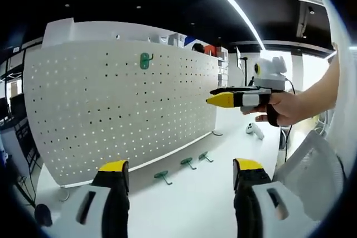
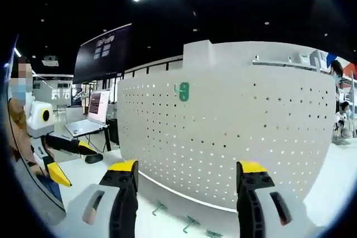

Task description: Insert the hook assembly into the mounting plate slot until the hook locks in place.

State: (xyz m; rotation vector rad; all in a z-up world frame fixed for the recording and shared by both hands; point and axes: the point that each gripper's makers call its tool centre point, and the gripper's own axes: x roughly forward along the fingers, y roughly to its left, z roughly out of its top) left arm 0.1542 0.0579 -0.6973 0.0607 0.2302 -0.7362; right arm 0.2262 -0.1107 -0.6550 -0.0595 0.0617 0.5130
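A white pegboard (image 1: pixel 122 110) stands upright on a white table, with one green hook (image 1: pixel 145 60) hung near its top. Three more green hooks (image 1: pixel 188 163) lie on the table in front of its lower right edge. My left gripper (image 1: pixel 181 168) is open and empty, held back from the board. A hand holds my right gripper (image 1: pixel 220 100) in the air to the right of the board. In the right gripper view the same board (image 2: pixel 234 126) carries the hung hook (image 2: pixel 183 91), loose hooks (image 2: pixel 189 224) lie below, and my right gripper (image 2: pixel 188 168) is open and empty. My left gripper (image 2: pixel 72 161) is at the far left, jaws apart.
A small white device (image 1: pixel 255 130) lies on the table (image 1: pixel 195 204) past the board's right end. A mesh chair back (image 1: pixel 312 165) is at the right. A laptop (image 2: pixel 89 121) sits on a desk behind the board's left side, with a person at the far left.
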